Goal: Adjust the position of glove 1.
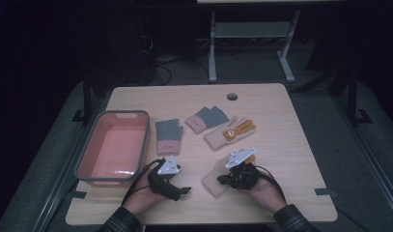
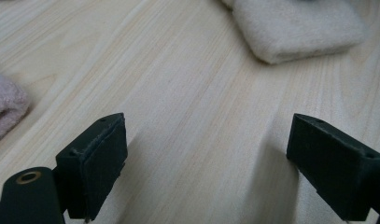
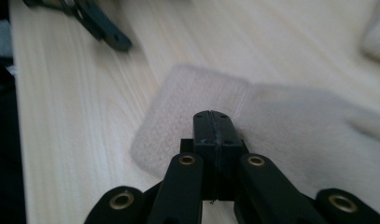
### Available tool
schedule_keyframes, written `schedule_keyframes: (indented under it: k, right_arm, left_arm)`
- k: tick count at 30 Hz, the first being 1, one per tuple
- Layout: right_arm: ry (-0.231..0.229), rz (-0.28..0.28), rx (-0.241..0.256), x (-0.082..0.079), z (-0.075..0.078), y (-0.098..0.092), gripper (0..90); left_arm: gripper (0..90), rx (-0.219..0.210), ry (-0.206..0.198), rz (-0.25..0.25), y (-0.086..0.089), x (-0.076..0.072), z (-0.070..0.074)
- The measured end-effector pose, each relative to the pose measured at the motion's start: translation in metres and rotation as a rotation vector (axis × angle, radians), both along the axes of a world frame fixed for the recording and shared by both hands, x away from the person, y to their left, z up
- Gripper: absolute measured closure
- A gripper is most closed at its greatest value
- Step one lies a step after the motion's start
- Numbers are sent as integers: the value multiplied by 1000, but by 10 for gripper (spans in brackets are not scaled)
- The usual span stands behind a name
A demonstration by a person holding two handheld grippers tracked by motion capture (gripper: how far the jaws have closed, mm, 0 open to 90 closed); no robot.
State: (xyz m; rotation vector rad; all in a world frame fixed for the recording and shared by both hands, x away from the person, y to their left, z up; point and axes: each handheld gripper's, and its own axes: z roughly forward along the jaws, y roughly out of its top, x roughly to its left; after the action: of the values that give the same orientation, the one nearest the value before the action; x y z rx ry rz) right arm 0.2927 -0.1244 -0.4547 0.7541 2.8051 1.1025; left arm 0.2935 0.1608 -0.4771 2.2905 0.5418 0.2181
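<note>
This looks like a lab or test room set up for recording. A plain light-wood surface (image 1: pixel 281 145) with a cable hole (image 1: pixel 231 96) stands alone on grey carpet (image 1: pixel 358 164), with black tape marks (image 1: pixel 324 192) at its near edge. The surroundings are dark, with loose cables (image 1: pixel 162 63) on the floor and the metal frame of another desk (image 1: pixel 252 43) behind.

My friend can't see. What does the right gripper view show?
Two black tongs, pressed shut together, sit over a fuzzy cream glove lying flat on a pale wooden table. It is unclear whether they pinch the fabric. The other tongs rest farther off.
</note>
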Motion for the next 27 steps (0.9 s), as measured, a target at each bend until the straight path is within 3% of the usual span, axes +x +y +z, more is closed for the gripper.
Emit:
schedule_keyframes:
  k: [8,18,23,24,27]
  right_arm:
    - [32,34,21,-7,-3,9,900]
    - [9,163,19,-23,-4,36,900]
    - [2,151,33,-24,0,32,900]
    - [16,129,46,-24,3,30,900]
    - [1,99,64,-20,10,18,900]
  left_arm:
    - [115,-1,0,1,0,0,0]
    - [115,4,0,-2,0,0,0]
    - [115,3,-1,-2,0,0,0]
    - [115,2,-1,-2,0,0,0]
    - [115,0,-2,-1,0,0,0]
